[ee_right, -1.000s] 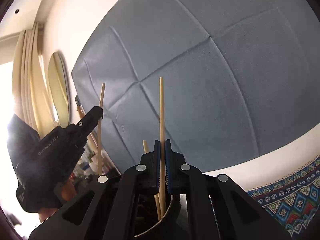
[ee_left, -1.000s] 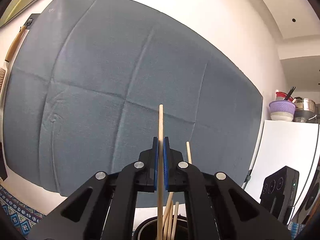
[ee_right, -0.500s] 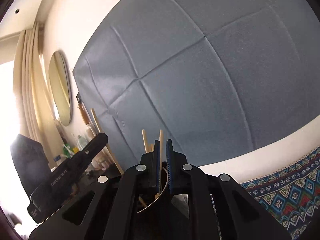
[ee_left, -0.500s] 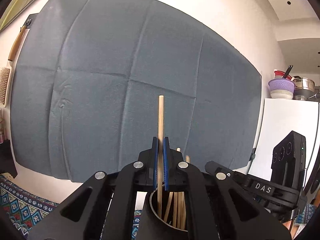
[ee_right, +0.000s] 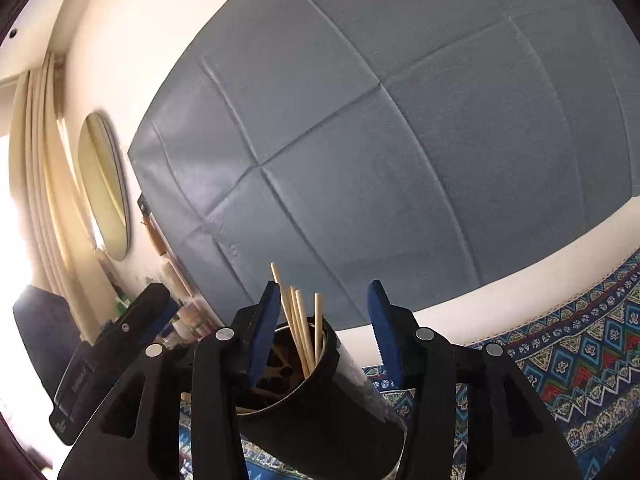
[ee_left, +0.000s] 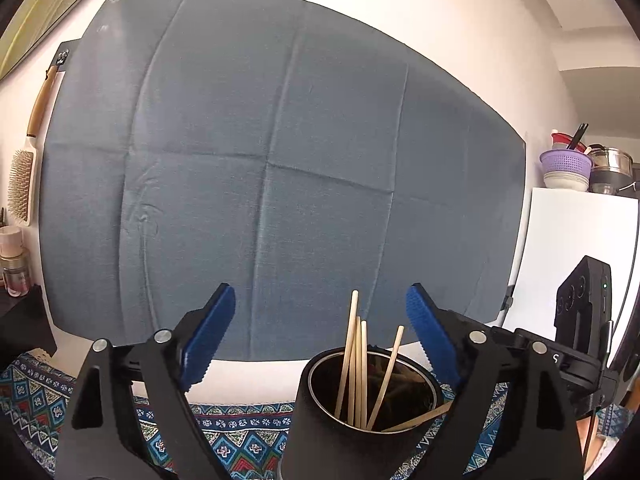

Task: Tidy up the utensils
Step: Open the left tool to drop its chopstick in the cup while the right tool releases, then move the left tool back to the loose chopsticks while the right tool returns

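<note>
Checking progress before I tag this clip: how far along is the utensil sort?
Done: several chopsticks stand in the black cup. In hand: nothing; the left claw and right claw are both opening, pads clear of the sticks. Left: no loose utensils visible on the patterned cloth, though the table is mostly out of view.

The sticks (ee_left: 352, 356) stand in the cup (ee_left: 320, 420). The cup sits on the tablecloth (ee_left: 240, 440), with the wall sheet (ee_left: 260, 160) far behind.

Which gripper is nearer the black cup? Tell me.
Too close to call. The left gripper and right gripper, jaws opening, both straddle the black cup of chopsticks.
</note>
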`<act>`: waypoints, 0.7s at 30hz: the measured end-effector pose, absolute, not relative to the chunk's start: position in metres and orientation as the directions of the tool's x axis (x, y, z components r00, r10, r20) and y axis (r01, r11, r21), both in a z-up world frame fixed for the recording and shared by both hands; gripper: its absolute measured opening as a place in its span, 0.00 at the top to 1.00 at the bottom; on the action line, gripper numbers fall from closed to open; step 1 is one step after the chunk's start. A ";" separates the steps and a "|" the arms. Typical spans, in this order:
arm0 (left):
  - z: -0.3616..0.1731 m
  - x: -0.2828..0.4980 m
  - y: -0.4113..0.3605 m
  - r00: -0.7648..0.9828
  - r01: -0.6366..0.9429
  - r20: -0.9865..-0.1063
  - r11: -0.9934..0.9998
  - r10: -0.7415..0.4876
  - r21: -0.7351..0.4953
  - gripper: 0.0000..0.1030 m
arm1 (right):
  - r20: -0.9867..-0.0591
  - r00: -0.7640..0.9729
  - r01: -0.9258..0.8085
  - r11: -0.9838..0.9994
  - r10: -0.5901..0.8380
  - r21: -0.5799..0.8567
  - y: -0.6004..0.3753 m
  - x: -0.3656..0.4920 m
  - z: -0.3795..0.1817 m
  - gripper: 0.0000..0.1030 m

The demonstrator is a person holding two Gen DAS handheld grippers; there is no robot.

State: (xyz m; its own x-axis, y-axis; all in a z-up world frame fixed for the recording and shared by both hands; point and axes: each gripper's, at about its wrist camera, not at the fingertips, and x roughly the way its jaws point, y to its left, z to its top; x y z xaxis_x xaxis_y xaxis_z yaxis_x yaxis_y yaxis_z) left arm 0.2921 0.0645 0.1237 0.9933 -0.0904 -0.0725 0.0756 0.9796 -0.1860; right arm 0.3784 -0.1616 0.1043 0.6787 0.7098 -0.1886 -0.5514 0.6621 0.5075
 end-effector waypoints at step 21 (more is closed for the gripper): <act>0.106 0.265 0.064 0.953 0.018 -0.294 0.980 -0.077 -0.199 0.06 | -0.385 0.691 -0.390 0.764 0.612 0.515 -0.199 0.359 0.105 0.14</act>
